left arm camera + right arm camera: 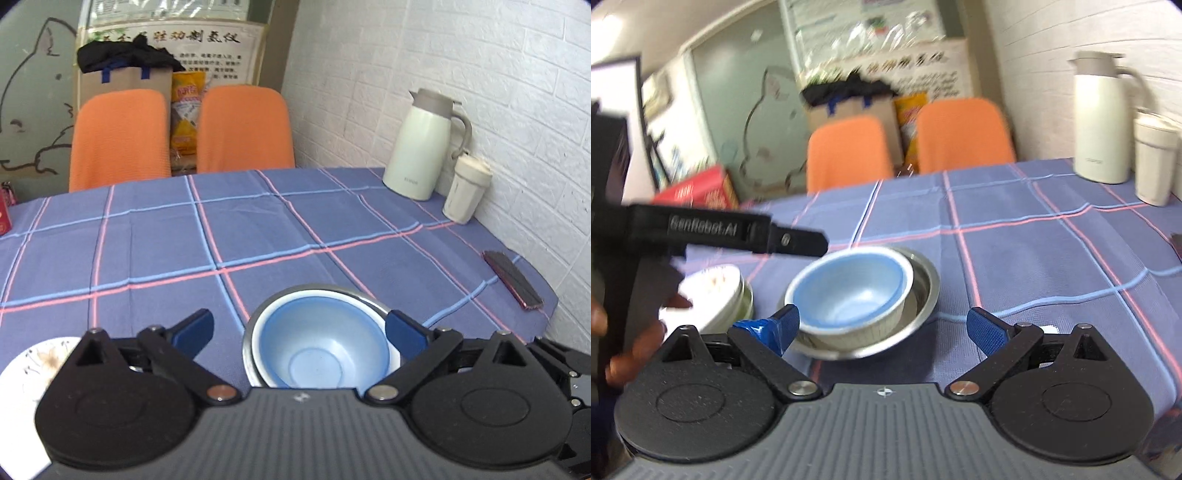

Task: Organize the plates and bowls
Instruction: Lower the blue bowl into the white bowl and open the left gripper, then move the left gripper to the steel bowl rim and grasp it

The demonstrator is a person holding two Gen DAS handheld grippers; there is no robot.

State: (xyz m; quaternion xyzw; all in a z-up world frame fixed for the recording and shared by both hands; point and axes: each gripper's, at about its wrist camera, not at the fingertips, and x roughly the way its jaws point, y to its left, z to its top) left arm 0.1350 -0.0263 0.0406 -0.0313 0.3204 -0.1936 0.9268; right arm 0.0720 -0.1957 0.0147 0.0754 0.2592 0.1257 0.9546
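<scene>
From the left wrist camera, the left gripper is hovering with its fingers spread wide, gripping nothing. The blue bowl is sitting inside a steel bowl on the checked tablecloth, between the fingertips. A white plate is lying at the left edge.

From the right wrist camera, the right gripper is also standing spread apart and empty, just short of the nested bowls. The left gripper's body is reaching in from the left, a hand holding it, over a white dish.
</scene>
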